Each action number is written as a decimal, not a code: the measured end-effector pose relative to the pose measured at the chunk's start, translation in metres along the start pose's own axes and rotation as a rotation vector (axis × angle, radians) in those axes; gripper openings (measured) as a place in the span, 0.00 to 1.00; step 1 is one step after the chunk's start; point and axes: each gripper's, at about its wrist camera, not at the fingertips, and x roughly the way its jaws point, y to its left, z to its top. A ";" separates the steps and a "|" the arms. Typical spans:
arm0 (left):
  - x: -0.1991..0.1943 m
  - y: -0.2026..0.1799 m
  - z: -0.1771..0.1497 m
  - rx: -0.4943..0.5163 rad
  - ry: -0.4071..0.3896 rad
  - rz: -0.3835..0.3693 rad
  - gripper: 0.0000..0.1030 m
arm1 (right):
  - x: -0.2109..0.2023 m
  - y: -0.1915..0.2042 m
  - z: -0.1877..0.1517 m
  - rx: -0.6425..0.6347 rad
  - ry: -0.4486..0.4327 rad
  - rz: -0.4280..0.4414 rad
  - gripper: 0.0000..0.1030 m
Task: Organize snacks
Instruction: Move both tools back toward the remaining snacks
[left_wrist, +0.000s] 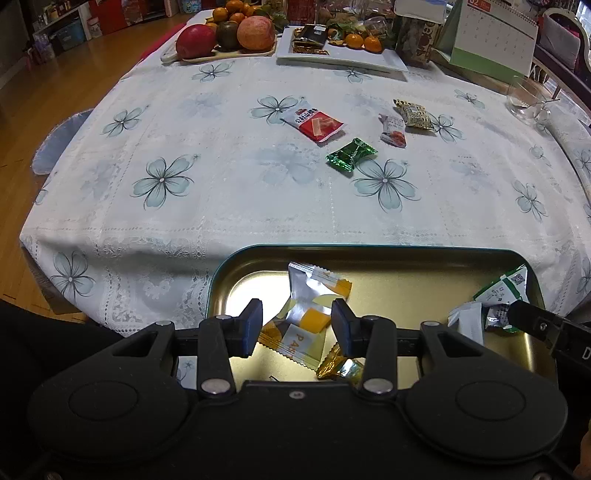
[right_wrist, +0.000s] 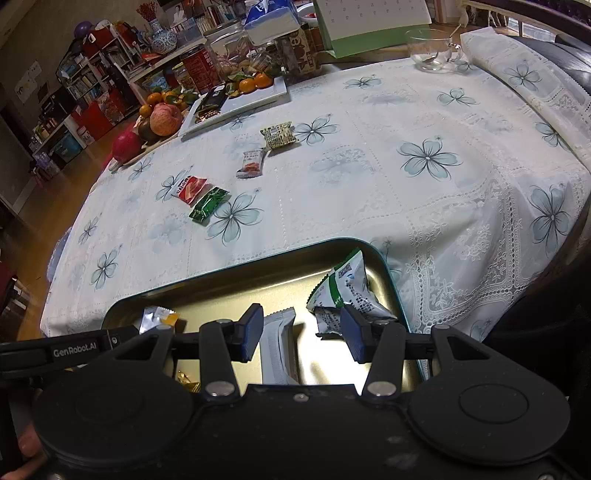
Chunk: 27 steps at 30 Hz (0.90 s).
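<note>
A shallow gold-lined metal tin with a teal rim (left_wrist: 369, 246) sits at the near edge of the table, on a white lace tablecloth printed with pale blue flowers (left_wrist: 221, 192), and serves here as the landmark. Both grippers hang over its inside. The left gripper (left_wrist: 297, 326) has its jaws apart with nothing pinched; beneath them, on the tin's floor, lie silver-and-orange wrapped sweets (left_wrist: 314, 291) and a crumpled gold foil wrapper (left_wrist: 338, 367). The right gripper (right_wrist: 301, 334) also stands with jaws apart and empty, above a flat white packet (right_wrist: 279, 347); a white-and-green crinkled pouch (right_wrist: 349, 286) leans against the tin's right-hand wall.

Four snacks are not yet in the tin, all lying on the cloth beyond its far rim: a green foil candy (left_wrist: 351, 154) nearest to it, a red-and-white sachet (left_wrist: 314, 125) farther back and to the left, a small white packet with a red picture (left_wrist: 393, 130), and a beige printed packet (left_wrist: 413, 114) farthest away.

These packets look very light and limp. The film wrappers are probably slick and will crumple rather than resist, so a grip across the flat middle may slide or merely push the piece along the cloth. The crimped, serrated end seals look stiffer and stand slightly proud of the table, making them the likelier place to take hold. The lace cloth is loose and could bunch if fingertips drag on it. The green foil candy seems the easiest next reach.
</note>
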 end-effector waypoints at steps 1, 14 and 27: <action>0.000 0.000 0.000 0.000 0.004 0.002 0.48 | 0.001 0.000 0.000 -0.002 0.003 0.000 0.49; 0.012 0.006 0.001 -0.025 0.094 0.066 0.48 | 0.015 0.006 -0.004 -0.020 0.085 -0.019 0.49; 0.007 0.011 0.056 -0.054 0.120 0.045 0.48 | 0.019 0.024 0.030 -0.105 0.104 -0.020 0.48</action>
